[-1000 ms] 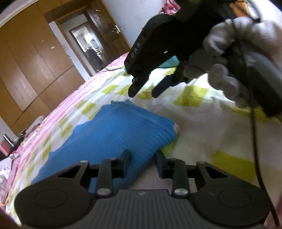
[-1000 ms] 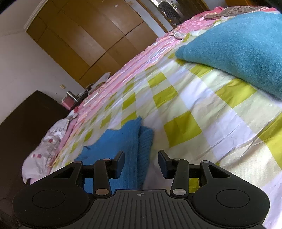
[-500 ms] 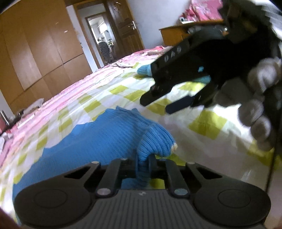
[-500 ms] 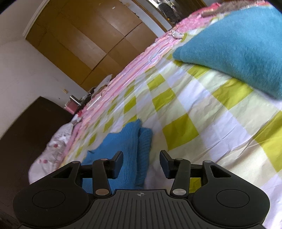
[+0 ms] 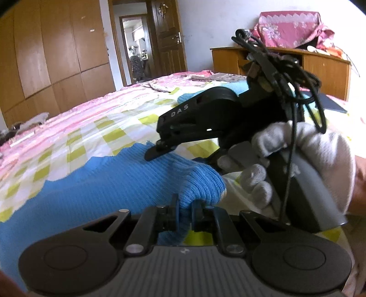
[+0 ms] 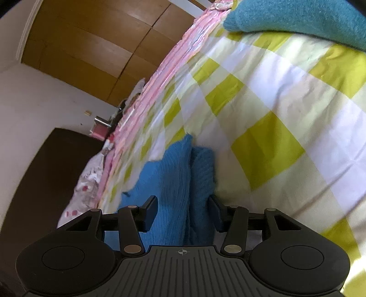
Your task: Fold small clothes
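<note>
A blue knit garment (image 5: pixel 109 182) lies on the yellow-checked bed sheet (image 5: pixel 123 130). My left gripper (image 5: pixel 184 211) is shut on the garment's ribbed edge, which bunches up between the pads. In the right wrist view the same garment (image 6: pixel 173 178) shows a raised fold running between the fingers of my right gripper (image 6: pixel 183 210). That gripper stands open and its pads are not pressing the cloth. From the left wrist view, one right finger (image 5: pixel 157 154) rests over the knit, and a white-gloved hand (image 5: pixel 308 148) holds that tool.
A teal blanket (image 6: pixel 297 18) lies farther up the bed. Wooden wardrobes (image 5: pixel 57 45) and an open door (image 5: pixel 169 34) are behind, and a wooden cabinet (image 5: pixel 320 66) is at the right. Dark furniture (image 6: pixel 45 171) stands beyond the bed's pink edge (image 6: pixel 141 109).
The left gripper shut on the garment's ribbed edge and raised it a little. The right gripper came down from above the sheet and now straddles the garment's fold.
</note>
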The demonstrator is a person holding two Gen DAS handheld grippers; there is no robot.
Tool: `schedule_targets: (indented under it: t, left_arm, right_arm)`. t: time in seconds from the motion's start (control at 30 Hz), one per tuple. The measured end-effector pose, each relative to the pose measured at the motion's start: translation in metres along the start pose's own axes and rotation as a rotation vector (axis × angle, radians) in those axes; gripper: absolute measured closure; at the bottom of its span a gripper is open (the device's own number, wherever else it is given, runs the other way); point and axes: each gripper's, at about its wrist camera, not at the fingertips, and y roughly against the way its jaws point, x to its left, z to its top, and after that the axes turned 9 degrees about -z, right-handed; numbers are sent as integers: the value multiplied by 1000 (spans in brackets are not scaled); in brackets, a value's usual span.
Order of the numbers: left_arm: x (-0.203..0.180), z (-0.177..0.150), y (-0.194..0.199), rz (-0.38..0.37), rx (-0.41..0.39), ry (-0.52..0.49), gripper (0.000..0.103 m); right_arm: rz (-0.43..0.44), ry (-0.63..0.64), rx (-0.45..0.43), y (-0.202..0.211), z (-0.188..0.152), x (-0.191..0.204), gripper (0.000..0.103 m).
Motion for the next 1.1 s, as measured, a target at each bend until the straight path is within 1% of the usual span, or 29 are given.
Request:
schedule_targets:
  t: [0.03,0.07,0.1,0.17,0.27,0.33,0.43,0.57,0.7,0.83,0.97,1.1]
  left_arm:
    - [1,1,1,-7,-3,10,86]
    - [2,1,2,-11,-8,18,86]
    - [2,2,5,-16,-15,29,86]
    - [6,3,10,-30,-31,58,86]
    - [13,6,21,-52,-65,101,87]
    - [18,8,31,-58,-94,114,87]
    - [33,8,52,-63,-138,173,87]
    - [55,0,84,-27,-196,222,87]
    - [78,-16,116,27,-232,277,87]
    - [100,-38,134,94,-235,322,87]
    - [121,-61,142,152,-196,367,87]
    - [134,-79,147,195,-140,384,87]
  right_arm:
    - [4,0,1,-2,2,1,57]
    - [5,-2,3,-4,2,2,69]
    - [2,-3,10,-6,3,3,76]
    - [-1,-13,24,-6,4,1,83]
    - [39,-54,7,6,4,0,87]
    - [72,-82,-13,16,4,4,88]
    - [96,-66,-29,24,5,23,88]
    - [136,-6,-38,25,2,68,89]
    - [152,107,-29,15,-10,125,89]
    - [136,220,23,-12,-34,174,89]
    - [110,305,87,-46,-64,211,90]
    - [59,414,147,-82,-98,241,90]
